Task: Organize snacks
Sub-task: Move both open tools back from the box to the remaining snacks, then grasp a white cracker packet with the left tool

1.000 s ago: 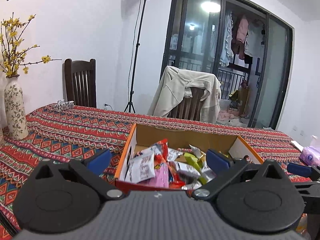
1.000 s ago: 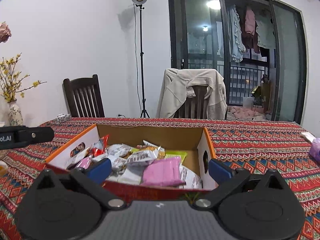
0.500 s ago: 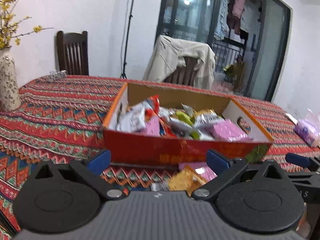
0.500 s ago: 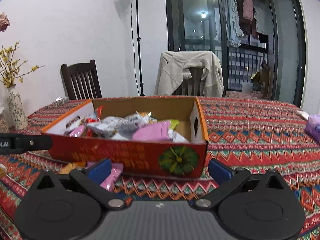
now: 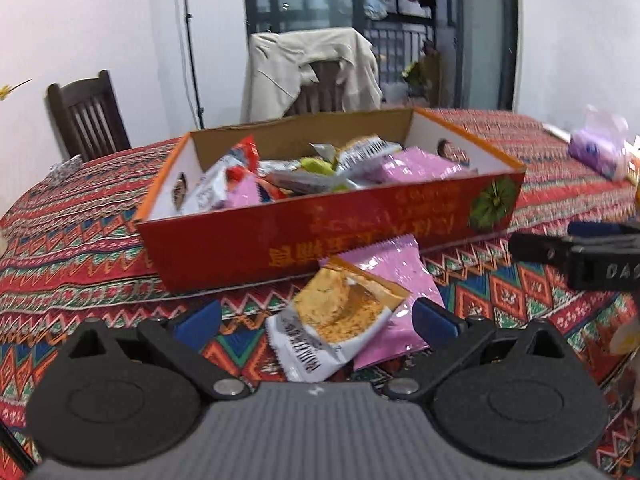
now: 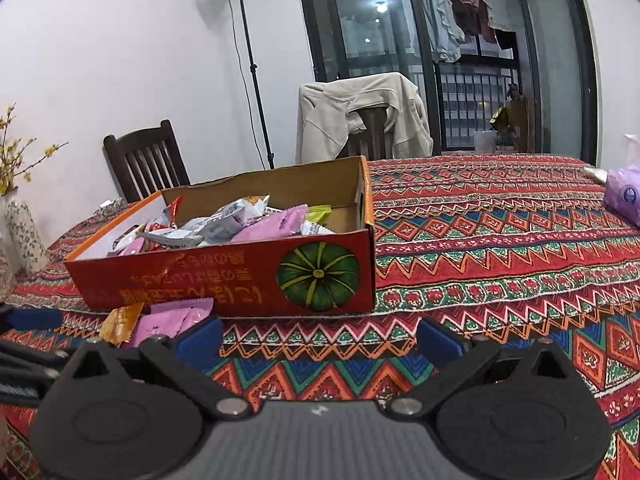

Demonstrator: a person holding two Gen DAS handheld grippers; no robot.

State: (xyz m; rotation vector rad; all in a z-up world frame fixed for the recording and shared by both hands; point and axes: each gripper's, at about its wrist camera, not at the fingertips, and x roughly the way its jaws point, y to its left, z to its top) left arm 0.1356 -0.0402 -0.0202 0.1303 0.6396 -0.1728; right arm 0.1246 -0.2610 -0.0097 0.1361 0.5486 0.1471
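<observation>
**Snack box on the patterned table, two packets lying outside it**

Left wrist view: a red cardboard box [image 5: 328,216] with an orange rim sits on the patterned tablecloth [image 5: 80,232]. It holds a heap of snack packets [image 5: 320,168] in pink, white, green and red; they overlap too much to count. Outside it, touching its near wall, lie two packets: a pink packet [image 5: 396,276] and, on top of it, an orange and white packet [image 5: 340,320]. The left gripper [image 5: 316,320] hangs just above these two with its jaws spread wide, one blue pad on either side of them, gripping nothing. The black finger of the right gripper [image 5: 576,256] enters from the right edge. A purple tissue pack [image 5: 596,152] lies far right on the cloth.

Right wrist view: the same box [image 6: 224,280] shows a green pumpkin print [image 6: 318,276] on its near wall, and a cut-out handle hole in its right end. The two loose packets, pink [image 6: 172,320] and orange [image 6: 120,320], peep out at the box's near left corner. The right gripper [image 6: 318,338] is wide open and empty over bare cloth, right of those packets. This view alone shows a flowered vase [image 6: 24,232] with yellow blossoms at the left, and a lamp stand [image 6: 248,60]. Two chairs stand behind the table, one dark chair [image 6: 144,160] and one draped with a beige jacket [image 6: 360,116].
</observation>
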